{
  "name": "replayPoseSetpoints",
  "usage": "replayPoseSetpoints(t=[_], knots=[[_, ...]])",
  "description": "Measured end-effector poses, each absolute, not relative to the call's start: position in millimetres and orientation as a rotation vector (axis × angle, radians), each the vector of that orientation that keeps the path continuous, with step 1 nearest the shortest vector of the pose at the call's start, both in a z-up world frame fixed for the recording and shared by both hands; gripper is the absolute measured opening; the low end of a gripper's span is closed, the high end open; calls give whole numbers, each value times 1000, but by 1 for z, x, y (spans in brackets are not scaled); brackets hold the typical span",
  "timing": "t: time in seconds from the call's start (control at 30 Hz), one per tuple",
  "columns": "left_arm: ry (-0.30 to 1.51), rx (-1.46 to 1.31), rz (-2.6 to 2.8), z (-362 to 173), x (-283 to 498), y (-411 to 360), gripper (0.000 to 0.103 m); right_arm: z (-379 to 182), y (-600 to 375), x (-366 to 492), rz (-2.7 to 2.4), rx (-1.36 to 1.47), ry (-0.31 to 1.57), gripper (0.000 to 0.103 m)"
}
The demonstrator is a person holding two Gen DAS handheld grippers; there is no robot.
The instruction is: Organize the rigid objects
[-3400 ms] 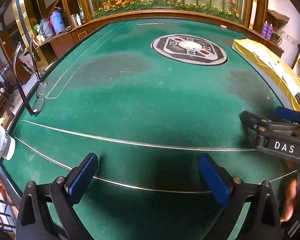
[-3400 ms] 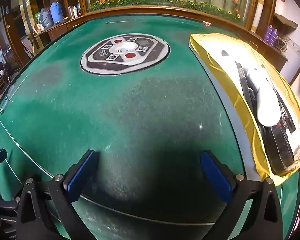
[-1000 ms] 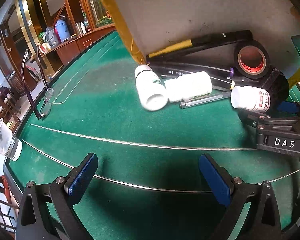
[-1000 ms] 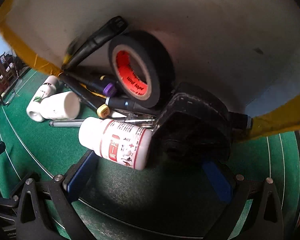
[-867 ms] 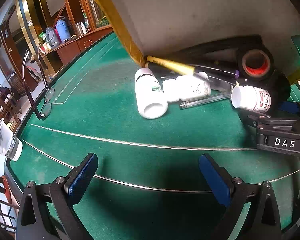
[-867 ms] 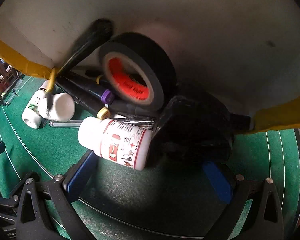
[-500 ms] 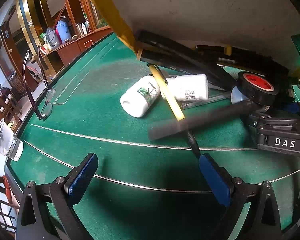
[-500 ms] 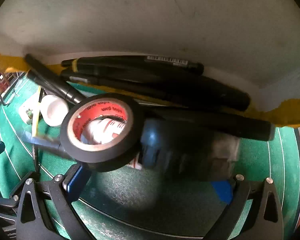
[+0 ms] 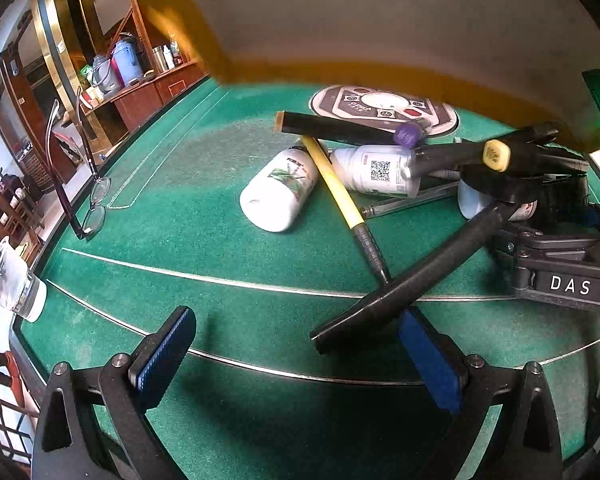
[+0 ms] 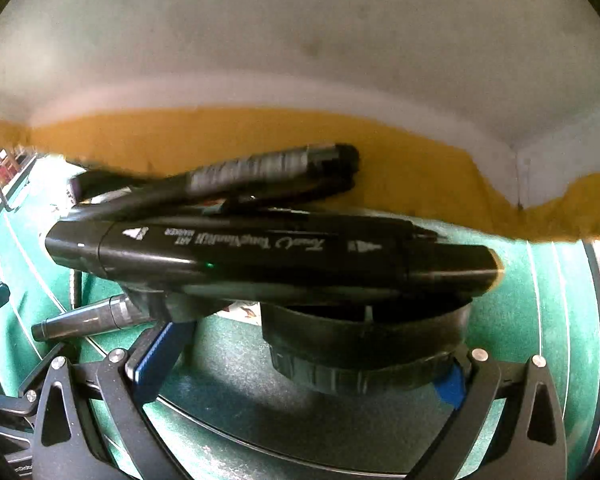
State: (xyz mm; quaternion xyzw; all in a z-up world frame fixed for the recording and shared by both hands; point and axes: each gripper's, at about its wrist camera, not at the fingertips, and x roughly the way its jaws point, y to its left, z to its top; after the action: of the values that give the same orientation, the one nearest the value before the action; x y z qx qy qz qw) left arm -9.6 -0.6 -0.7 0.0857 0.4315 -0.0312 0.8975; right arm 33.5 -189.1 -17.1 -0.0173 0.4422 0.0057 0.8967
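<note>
Two white bottles (image 9: 278, 196), a yellow-shafted tool (image 9: 340, 196), black markers (image 10: 268, 256) and a tape roll (image 9: 496, 184) lie heaped on the green felt table (image 9: 180, 208), beneath the tilted, yellow-edged tray (image 9: 340, 20), which we see holding nothing. We judge the sorting step not yet begun: the left gripper (image 9: 300, 356) hovers with jaws wide and empty, and the right gripper (image 10: 296, 364) is likewise spread, a dark round object (image 10: 364, 344) between its pads ungripped. Next, we must single out one item from the tangle.

green felt table (image 9: 172, 208), 2 white bottles (image 9: 278, 196), yellow-black pen (image 9: 342, 200), black marker (image 10: 268, 256), blue pads (image 9: 162, 362)
</note>
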Motion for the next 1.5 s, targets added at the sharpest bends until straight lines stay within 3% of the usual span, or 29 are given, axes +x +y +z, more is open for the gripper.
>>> replayPoseSetpoints(t=[1.5], knots=[[900,168,-66,-1,-8,0,102,-23,-183,35,11,-36,917,103]])
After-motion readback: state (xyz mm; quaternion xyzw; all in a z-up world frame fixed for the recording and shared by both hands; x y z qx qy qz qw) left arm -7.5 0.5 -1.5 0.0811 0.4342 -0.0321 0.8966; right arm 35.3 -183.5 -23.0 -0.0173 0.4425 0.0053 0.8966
